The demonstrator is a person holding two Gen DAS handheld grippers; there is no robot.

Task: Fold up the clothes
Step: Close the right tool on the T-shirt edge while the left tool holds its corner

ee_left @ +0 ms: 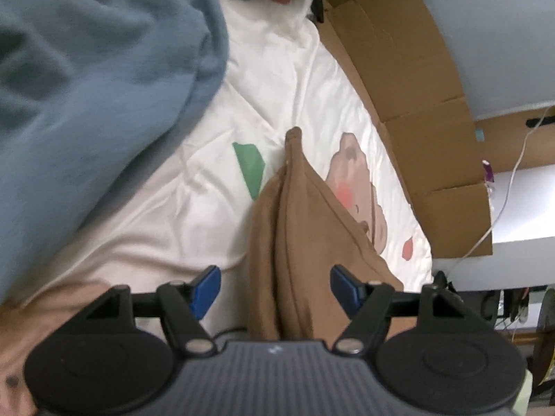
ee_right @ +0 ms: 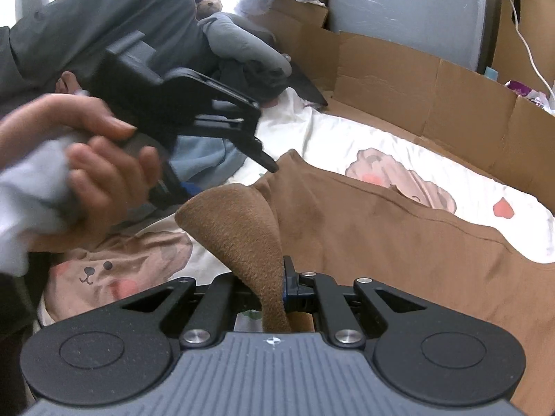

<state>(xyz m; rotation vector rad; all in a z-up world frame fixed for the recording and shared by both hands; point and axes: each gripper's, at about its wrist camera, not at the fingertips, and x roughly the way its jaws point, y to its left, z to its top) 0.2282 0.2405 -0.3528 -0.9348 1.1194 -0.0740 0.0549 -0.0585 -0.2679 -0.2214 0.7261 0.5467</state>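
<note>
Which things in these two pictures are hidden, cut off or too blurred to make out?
- Brown garment: its near end runs past the lower right edge of the right wrist view, so what kind of garment it is stays unknown.
- Right gripper: the brown fold covers its pads.
- Blue fabric: blurred and cut by the left edge of the left wrist view.
- Left gripper: open; the garment's part beneath it is hidden by its body.

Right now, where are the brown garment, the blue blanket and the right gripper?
brown garment [ee_left: 295,228]: left wrist view, on its raised middle fold.
blue blanket [ee_left: 97,79]: left wrist view, on its broad bunched surface.
right gripper [ee_right: 277,287]: right wrist view, between its fingertips, shut on a brown garment flap.
</note>
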